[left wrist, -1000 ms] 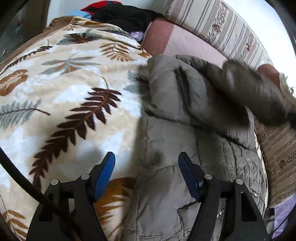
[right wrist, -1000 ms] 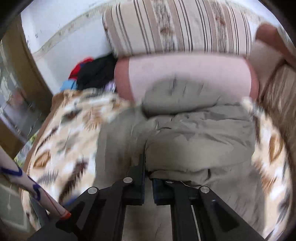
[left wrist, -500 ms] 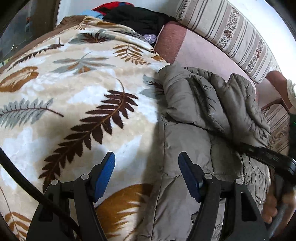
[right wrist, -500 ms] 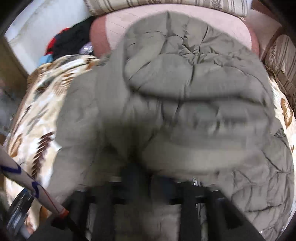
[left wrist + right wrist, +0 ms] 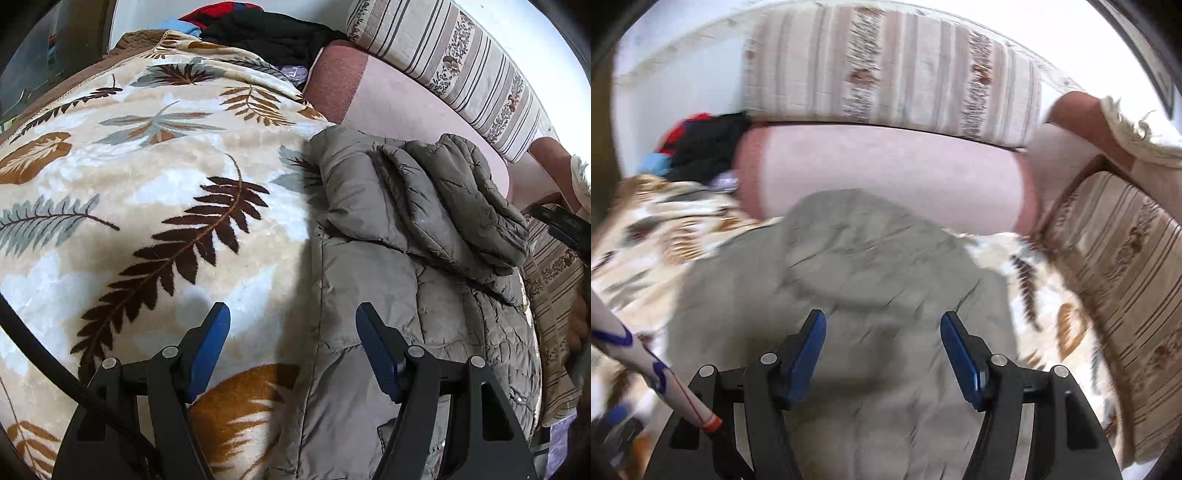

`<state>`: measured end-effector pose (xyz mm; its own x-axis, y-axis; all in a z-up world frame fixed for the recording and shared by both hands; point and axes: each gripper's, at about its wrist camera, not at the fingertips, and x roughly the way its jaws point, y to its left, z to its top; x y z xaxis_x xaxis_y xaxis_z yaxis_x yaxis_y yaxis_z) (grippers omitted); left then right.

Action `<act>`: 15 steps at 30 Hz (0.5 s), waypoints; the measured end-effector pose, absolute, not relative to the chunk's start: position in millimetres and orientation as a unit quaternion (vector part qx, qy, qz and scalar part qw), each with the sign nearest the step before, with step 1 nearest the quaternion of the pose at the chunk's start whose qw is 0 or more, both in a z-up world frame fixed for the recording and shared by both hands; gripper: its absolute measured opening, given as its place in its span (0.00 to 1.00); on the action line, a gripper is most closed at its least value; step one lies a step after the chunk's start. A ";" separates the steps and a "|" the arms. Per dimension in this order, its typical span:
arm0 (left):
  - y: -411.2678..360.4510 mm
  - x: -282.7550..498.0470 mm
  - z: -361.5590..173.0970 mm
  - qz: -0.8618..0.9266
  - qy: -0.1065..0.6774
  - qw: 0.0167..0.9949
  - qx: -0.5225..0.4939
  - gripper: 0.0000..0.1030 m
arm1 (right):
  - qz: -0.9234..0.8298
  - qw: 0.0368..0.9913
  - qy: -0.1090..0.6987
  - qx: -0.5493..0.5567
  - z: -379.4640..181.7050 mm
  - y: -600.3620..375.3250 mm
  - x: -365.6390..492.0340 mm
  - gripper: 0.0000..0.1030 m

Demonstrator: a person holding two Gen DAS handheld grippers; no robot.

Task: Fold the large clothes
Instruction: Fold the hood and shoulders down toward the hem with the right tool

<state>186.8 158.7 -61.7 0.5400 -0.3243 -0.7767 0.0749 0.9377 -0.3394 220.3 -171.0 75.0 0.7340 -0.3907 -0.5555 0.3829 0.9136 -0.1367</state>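
Puffy grey jacket (image 5: 399, 266) lies on leaf blanket (image 5: 140, 192), next to pink cushion (image 5: 399, 99). One sleeve already folded across top of jacket. Looks like first fold done. Other side and bottom half still flat, so more folds left. Left gripper (image 5: 291, 350) wide, nothing in it, hangs over jacket's edge. Right gripper (image 5: 882, 354) has just been opening, now wide, nothing between jaws, over middle of jacket. That view blurry. Pile of other clothes (image 5: 266, 33) waits at far end.
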 end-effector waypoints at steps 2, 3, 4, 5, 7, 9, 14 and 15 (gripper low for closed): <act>157.2 189.2 -63.5 -0.113 0.468 0.867 -0.130 0.68 | -0.234 0.917 0.323 -0.014 57.3 -181.7 243.2 0.64; 156.7 190.4 -64.6 -0.112 0.470 0.866 -0.128 0.68 | -0.230 0.909 0.347 0.006 41.9 -187.2 250.2 0.58; 156.4 191.5 -65.5 -0.112 0.472 0.865 -0.129 0.68 | -0.205 0.901 0.380 0.045 21.9 -190.8 254.5 0.58; 156.4 192.1 -65.9 -0.113 0.473 0.864 -0.129 0.68 | -0.179 0.896 0.401 0.069 9.9 -191.0 254.7 0.57; 155.9 192.6 -65.6 -0.115 0.472 0.865 -0.129 0.68 | -0.145 0.888 0.431 0.068 -18.2 -177.2 252.3 0.56; 154.4 192.6 -65.6 -0.113 0.471 0.866 -0.125 0.68 | -0.145 0.894 0.424 0.015 -20.7 -161.0 247.2 0.56; 152.3 192.2 -67.1 -0.110 0.474 0.866 -0.117 0.68 | -0.150 0.924 0.351 0.023 32.8 -159.1 223.9 0.54; 152.5 192.4 -67.2 -0.110 0.474 0.866 -0.118 0.68 | -0.149 0.930 0.334 0.025 43.6 -156.5 220.2 0.54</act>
